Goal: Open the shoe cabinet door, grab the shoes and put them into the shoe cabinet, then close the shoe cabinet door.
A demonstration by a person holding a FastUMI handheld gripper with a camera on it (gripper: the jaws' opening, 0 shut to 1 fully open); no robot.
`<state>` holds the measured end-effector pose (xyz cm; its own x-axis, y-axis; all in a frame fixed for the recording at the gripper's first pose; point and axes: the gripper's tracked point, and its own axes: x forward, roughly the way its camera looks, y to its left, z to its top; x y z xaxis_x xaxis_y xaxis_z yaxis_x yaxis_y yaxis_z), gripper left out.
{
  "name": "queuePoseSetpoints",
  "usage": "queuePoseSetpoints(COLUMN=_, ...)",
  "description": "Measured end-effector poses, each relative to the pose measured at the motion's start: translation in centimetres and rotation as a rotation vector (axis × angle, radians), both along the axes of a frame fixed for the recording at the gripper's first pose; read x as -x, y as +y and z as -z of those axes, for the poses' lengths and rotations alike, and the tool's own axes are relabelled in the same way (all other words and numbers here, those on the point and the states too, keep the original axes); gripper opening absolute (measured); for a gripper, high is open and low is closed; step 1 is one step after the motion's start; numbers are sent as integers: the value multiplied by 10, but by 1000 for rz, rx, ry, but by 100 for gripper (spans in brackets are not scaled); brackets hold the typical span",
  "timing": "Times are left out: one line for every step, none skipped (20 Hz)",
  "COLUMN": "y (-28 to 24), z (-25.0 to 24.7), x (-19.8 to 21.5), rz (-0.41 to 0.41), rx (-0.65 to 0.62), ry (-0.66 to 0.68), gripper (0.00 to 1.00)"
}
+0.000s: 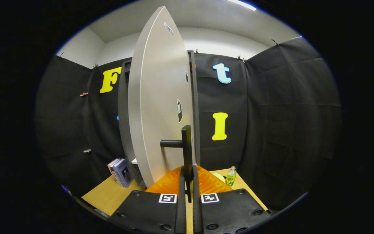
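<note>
The gripper (189, 187) shows as two broad, flat carriage plates of matte, faintly pebbled plastic, one at seven o'clock and one at five o'clock. Each plate has rounded outer corners and several round recessed screws: near its top outer corner, along its outer edge and by its lower inner edge. On the inner top corner of each sits a small square fiducial tag, black pattern on white. From the plates two ribbed jaws rise and taper towards twelve o'clock.
</note>
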<state>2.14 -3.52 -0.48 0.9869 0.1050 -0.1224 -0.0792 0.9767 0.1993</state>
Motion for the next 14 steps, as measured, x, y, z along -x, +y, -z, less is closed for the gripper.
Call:
queuePoseSetpoints(y=-5, z=1, x=0, rz=10, rx=0, ry=-1, gripper=12)
queuePoseSetpoints(y=-11, z=2, x=0, rz=16, rx=-4, ry=-2, gripper=9)
queuePoseSetpoints(y=-16, z=3, x=1, rz=17, rx=-13, ry=1, gripper=7)
queuePoseSetpoints(y=-22, z=4, x=1, rz=22, rx=-22, ry=1, gripper=7)
queuePoseSetpoints(y=-26, z=5, x=0, rz=25, rx=-28, ry=1, gripper=7)
queuePoseSetpoints(y=-29, z=6, x=0, rz=20, rx=-35, ry=2, gripper=7)
queuePoseSetpoints(y=-30, z=6, x=0, rz=14, rx=-39, ry=2, gripper=7)
queuePoseSetpoints(y=-32, z=6, x=0, rz=10, rx=-40, ry=-1, gripper=7)
queuePoseSetpoints(y=-34, z=7, x=-1, rz=7, rx=-42, ry=0, gripper=7)
queuePoseSetpoints(y=-36, z=7, x=-1, rz=4, rx=-43, ry=-1, gripper=7)
queuePoseSetpoints(y=-37, z=7, x=0, rz=4, rx=-44, ry=1, gripper=7)
queuePoseSetpoints(y=-38, z=8, x=-1, rz=3, rx=-45, ry=2, gripper=7)
queuePoseSetpoints(y=-39, z=8, x=0, rz=0, rx=-45, ry=2, gripper=7)
queuePoseSetpoints(y=-38, z=9, x=1, rz=1, rx=-42, ry=-1, gripper=7)
